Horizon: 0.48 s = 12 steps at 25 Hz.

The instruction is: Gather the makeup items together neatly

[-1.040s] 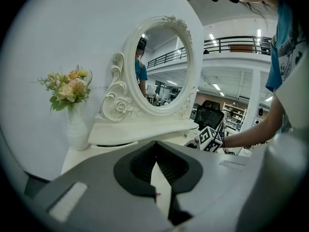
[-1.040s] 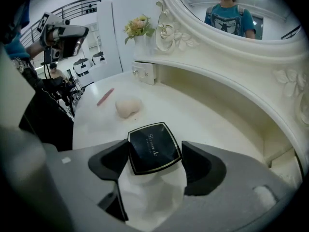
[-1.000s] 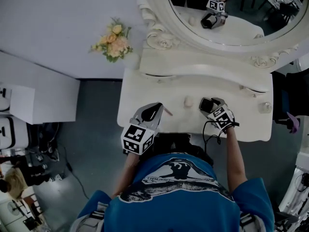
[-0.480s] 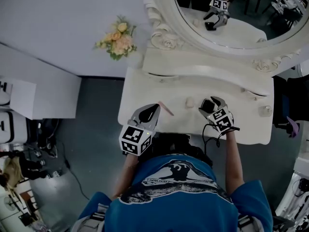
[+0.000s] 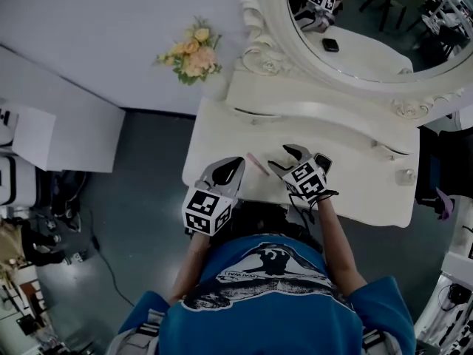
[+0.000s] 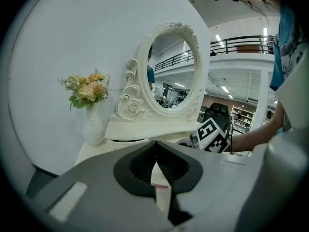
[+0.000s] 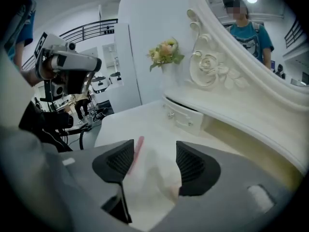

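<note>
Leftward across the table [image 5: 214,135] the right gripper [image 5: 285,158] has been carried, its fingers just narrowed yet still apart, so the pink stick [image 7: 138,148] is framed ahead between them, unpressed. A dark compact [image 5: 323,160] is left just behind them. The left gripper [image 5: 239,161] is kept beside the stick, fingers together on nothing, seemingly as a stop

No lettering can be read anywhere (the blue shirt [image 5: 270,272] print is too small).
</note>
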Motion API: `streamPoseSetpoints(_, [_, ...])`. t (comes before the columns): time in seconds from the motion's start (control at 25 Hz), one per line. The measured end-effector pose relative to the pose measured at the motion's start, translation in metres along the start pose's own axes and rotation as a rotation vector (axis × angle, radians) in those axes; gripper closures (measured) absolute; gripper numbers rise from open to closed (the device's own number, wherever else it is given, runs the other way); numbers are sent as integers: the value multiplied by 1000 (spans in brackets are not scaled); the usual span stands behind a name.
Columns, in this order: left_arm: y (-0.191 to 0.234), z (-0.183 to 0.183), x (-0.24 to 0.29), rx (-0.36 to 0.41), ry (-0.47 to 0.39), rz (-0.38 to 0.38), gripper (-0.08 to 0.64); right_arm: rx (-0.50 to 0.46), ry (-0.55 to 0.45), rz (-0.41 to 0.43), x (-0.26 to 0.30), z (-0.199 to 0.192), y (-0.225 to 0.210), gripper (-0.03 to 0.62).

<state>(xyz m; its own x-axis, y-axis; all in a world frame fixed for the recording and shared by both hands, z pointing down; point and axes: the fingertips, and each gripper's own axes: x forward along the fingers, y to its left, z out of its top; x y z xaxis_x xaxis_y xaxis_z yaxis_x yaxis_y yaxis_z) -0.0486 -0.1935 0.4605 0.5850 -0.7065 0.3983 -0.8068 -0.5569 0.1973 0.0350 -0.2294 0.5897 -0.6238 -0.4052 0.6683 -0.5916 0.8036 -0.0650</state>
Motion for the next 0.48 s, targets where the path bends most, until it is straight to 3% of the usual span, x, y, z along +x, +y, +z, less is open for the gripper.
streamPoseSetpoints(0.28, [15, -6, -17, -26, -9, 48, 548, 16, 106, 84, 44, -15, 49, 371])
streamPoseSetpoints(0.48, [26, -13, -30, -45, -13, 83, 548, 40, 176, 53, 58, -38, 53, 442])
